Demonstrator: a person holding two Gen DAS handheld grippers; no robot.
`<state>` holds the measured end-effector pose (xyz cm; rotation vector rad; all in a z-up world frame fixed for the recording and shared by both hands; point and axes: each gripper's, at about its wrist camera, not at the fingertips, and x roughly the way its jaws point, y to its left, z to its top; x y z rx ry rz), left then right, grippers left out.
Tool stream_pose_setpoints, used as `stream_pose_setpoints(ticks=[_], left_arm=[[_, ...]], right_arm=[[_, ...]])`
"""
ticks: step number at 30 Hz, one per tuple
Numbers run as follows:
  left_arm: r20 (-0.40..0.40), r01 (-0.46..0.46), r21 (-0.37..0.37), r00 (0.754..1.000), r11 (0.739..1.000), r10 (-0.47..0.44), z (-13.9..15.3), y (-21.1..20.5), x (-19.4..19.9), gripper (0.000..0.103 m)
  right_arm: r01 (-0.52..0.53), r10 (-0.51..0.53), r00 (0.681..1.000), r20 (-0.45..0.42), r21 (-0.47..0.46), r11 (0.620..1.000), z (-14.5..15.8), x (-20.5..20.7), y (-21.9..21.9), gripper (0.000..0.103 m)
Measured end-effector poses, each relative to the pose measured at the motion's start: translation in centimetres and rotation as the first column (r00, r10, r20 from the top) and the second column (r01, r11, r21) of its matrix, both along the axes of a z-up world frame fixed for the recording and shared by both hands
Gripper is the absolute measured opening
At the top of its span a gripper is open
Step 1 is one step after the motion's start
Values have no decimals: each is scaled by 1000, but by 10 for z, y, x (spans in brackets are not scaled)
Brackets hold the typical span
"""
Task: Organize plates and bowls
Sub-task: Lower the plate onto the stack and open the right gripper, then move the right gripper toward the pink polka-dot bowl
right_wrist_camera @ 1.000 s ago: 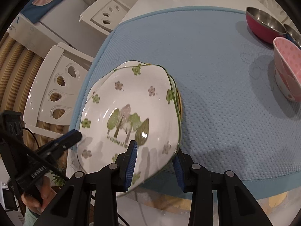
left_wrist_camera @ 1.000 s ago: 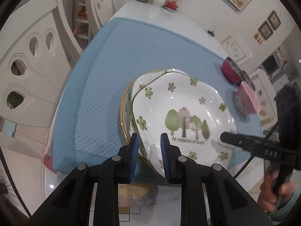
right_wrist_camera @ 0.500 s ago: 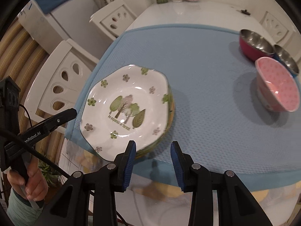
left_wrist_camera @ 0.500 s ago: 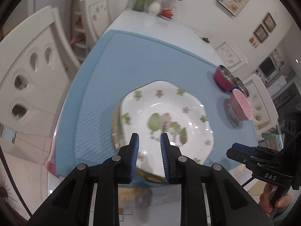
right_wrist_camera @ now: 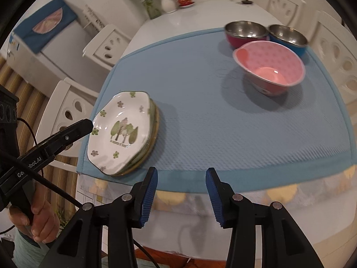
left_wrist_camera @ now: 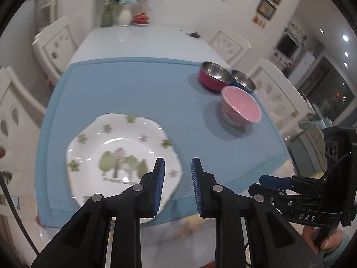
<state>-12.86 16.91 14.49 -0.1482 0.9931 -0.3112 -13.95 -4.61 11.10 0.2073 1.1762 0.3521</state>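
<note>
On the near left corner of the light blue textured mat (right_wrist_camera: 223, 120), a white many-sided ceramic plate painted with green trees and small flowers (right_wrist_camera: 119, 134) lies on top of a small stack of plates; the gold-green rims of those beneath show along its right edge. The mat covers the near part of a glossy white worktop (left_wrist_camera: 142, 42). Toward the far right of the mat stands a pink dotted bowl (right_wrist_camera: 268, 67), upright and well apart from the plates. Just behind it sit two steel-lined bowls side by side: a bowl with a magenta outside (right_wrist_camera: 245, 32) on the left and a bowl with a blue outside (right_wrist_camera: 287, 36) on the right.

The left gripper (left_wrist_camera: 178, 178) hangs over the near edge of the mat beside the plate's right rim, its blue-padded jaws drawn near together with nothing between them. The right gripper (right_wrist_camera: 181, 192) hangs over the near edge of the worktop; its jaws are opening and hold nothing. A hand (right_wrist_camera: 39, 221) grips the left tool's handle at the lower left of the right wrist view. White chairs (right_wrist_camera: 107, 44) stand around the worktop, and a white vase of flowers (left_wrist_camera: 125, 15) stands at its far end.
</note>
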Motion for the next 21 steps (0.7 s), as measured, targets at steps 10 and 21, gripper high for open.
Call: stream_pose_setpoints(ticks=[10,21], left_arm=[[10,152,42,988,987,-153,0,-56,0,22],[17,213,32,977,977,-214,-2,-38,30,31]], right_arm=[[161,-159,986,-43,55,985,-9,-19,-50,48],[268,-264,961,-83,49,962,-9,10,-47,51]])
